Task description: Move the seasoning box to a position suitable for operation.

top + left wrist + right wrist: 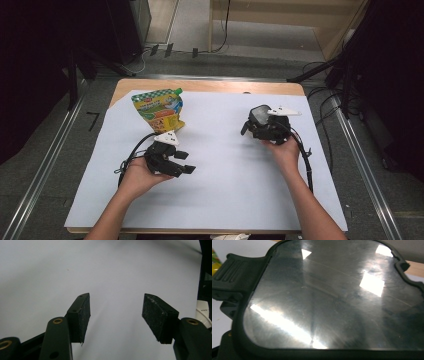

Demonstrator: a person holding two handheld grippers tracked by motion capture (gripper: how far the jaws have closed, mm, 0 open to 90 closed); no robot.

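Observation:
A green and yellow spouted pouch (159,110) lies on the white sheet (225,175) at the back left. Just in front of it, my left gripper (186,162) rests low over the sheet, pointing right; its jaws stand open on bare white paper (116,315). At the right, my right gripper (261,122) is held up off the sheet with a black-rimmed glossy lid (260,115) at its front. That lid (324,302) stands right before the camera, with a ribbed tab on its left side, and hides the jaws.
The white sheet covers most of a wooden table (210,86). Metal rails run along both sides of the table. Cables trail from each gripper, and dark stands and cables sit on the floor beyond the far edge.

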